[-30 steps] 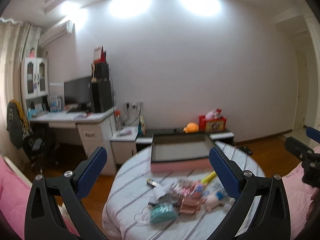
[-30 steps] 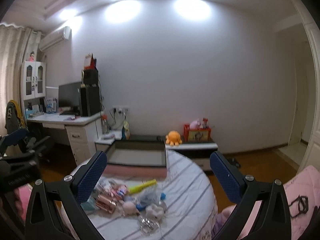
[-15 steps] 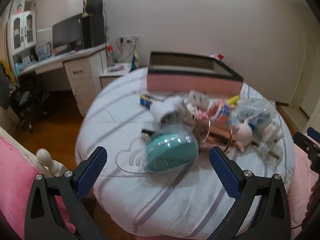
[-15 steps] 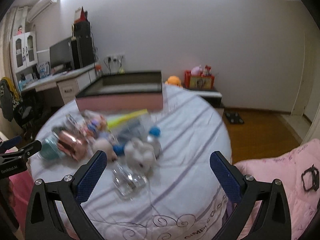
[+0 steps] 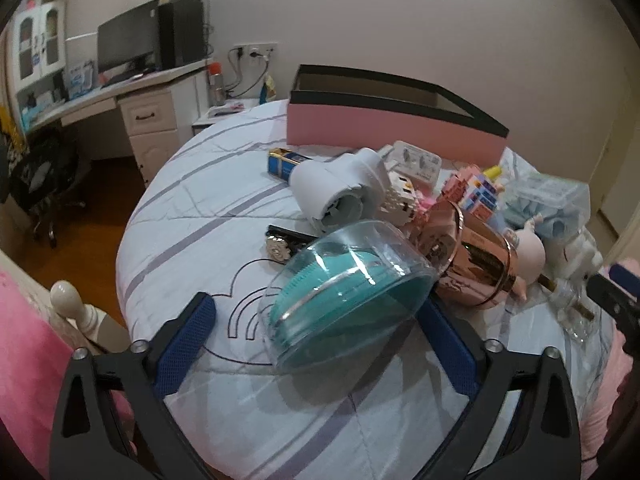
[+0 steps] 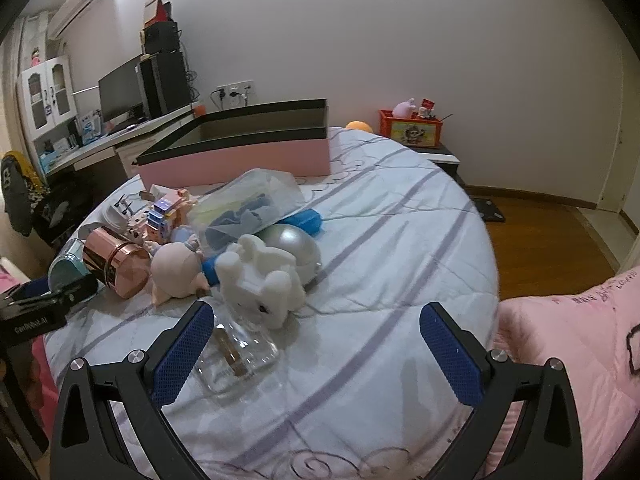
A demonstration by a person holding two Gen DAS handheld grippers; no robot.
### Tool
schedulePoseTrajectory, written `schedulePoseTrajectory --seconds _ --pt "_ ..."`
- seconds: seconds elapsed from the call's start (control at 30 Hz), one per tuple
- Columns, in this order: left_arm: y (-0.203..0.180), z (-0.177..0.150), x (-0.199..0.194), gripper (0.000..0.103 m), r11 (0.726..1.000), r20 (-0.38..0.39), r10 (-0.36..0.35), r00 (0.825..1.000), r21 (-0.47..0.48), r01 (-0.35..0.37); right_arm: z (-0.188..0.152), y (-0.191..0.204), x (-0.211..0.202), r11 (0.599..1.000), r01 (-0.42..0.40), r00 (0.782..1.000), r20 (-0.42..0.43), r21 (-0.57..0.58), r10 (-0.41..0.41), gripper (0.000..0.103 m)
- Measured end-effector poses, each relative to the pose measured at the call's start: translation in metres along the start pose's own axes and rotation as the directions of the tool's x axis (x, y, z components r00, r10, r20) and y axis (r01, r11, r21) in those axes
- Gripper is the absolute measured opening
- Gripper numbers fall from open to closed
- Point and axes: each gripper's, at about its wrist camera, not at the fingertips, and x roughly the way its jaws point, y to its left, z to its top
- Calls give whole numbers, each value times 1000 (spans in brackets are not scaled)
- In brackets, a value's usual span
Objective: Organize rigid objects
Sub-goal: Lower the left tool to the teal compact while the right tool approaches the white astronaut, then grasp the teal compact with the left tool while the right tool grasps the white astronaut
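Teal case [image 5: 344, 296] in a clear dome lies at the near edge of the pile on the round table [image 5: 192, 208], between the wide-open jaws of the left gripper [image 5: 320, 336]. Right gripper [image 6: 316, 340], also open, holds nothing and hangs over a clear bottle [image 6: 236, 350]. Risk: the smooth dome may squirt out when squeezed, knocking the copper canister [image 5: 476, 268]. Pink box [image 5: 392, 128] behind appears empty; interior only partly visible.
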Motion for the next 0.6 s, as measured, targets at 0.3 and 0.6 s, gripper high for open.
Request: schedulePoseTrajectory --seconds 0.3,0.6 --pt "-1 -2 -2 74 998 12 -41 999 42 40 16 -1 23 1000 -23 1000 -17 16 24 103" --pt "-3 0 -7 74 997 21 -36 999 63 35 22 -8 47 989 -143 987 -74 43 145 66"
